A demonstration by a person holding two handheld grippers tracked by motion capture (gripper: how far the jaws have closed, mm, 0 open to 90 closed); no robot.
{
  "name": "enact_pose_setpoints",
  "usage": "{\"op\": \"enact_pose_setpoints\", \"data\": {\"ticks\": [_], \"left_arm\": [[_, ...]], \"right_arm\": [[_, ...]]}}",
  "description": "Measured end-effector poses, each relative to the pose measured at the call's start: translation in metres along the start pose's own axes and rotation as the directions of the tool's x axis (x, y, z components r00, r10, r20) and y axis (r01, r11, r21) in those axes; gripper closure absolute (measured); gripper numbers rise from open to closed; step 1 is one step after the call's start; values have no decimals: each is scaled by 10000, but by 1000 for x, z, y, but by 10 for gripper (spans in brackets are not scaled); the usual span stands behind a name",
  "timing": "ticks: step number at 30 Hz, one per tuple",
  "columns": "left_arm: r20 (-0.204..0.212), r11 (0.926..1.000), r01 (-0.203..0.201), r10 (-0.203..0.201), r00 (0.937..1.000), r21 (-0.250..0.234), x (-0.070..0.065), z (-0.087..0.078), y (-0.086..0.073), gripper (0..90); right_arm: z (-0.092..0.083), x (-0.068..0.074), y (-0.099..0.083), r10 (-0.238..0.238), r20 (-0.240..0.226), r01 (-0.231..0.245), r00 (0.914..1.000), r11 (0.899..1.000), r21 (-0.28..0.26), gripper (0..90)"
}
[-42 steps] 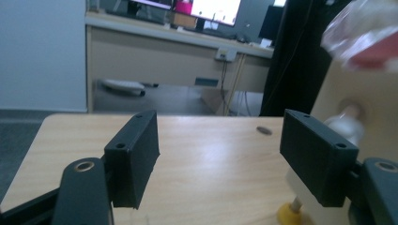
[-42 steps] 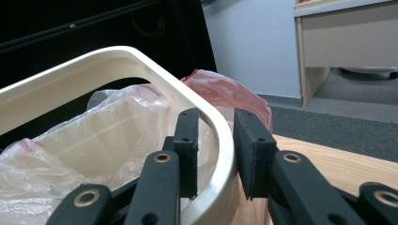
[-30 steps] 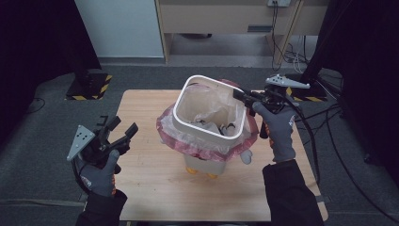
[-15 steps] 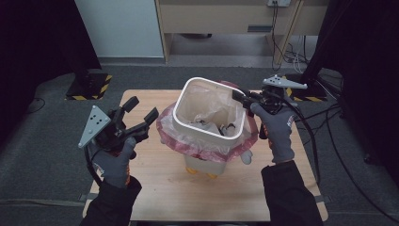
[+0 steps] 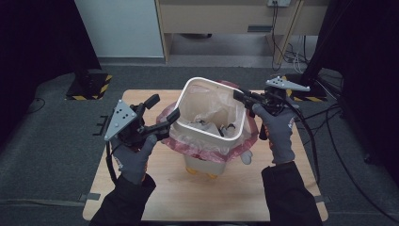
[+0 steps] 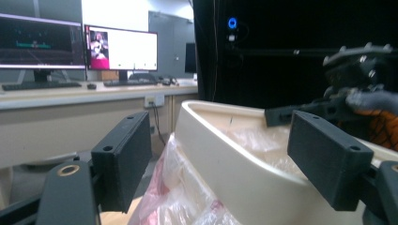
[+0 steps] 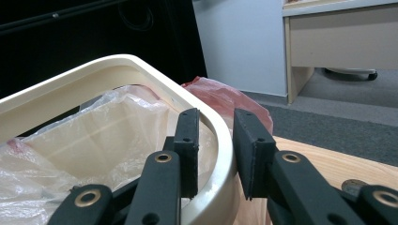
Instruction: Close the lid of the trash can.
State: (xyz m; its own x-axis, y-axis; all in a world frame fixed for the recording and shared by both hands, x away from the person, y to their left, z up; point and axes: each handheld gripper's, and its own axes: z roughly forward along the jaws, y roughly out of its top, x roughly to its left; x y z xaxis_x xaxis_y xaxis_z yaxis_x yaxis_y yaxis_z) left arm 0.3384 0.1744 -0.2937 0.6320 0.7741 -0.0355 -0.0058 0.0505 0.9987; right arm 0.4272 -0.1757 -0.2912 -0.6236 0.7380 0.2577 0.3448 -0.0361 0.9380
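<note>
While the bin (image 5: 214, 123) stands near the middle of the table (image 5: 155, 197), toward its far edge, its rim is straddled by the right gripper (image 5: 241, 97) at the right side, one jaw inside and one outside; whether the pads press cannot be told. A clear liner (image 7: 89, 140) is seen inside the bin, and a red bag (image 5: 188, 143) is bunched around its outside. The left gripper (image 5: 162, 112) is held just left of the bin with jaws wide and nothing between them.
</note>
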Motion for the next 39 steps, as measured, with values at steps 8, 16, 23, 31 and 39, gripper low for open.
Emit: {"op": "enact_pose_setpoints", "data": {"ticks": [8,16,23,31,39], "left_arm": [[-52,9964,381,-378,9993,763,2,7,-11,231],[-64,9964,529,-526,9986,666,5,8,-16,217],[-122,9970,487,-480,9988,601,6,9,-17,206],[-100,9962,752,-748,9971,449,7,13,-25,213],[-47,9971,605,-603,9982,469,8,10,-25,249]], "right_arm": [[1,3,6,-321,-25,321,9995,9992,246,712],[-3,2,3,-507,-360,493,9981,9981,-378,636],[-5,-2,4,-796,816,936,9935,9783,-1851,521],[9,-4,-15,-1612,1547,1870,9747,9675,-1702,535],[6,-6,-25,-1369,1466,1677,9797,9601,-2238,513]]}}
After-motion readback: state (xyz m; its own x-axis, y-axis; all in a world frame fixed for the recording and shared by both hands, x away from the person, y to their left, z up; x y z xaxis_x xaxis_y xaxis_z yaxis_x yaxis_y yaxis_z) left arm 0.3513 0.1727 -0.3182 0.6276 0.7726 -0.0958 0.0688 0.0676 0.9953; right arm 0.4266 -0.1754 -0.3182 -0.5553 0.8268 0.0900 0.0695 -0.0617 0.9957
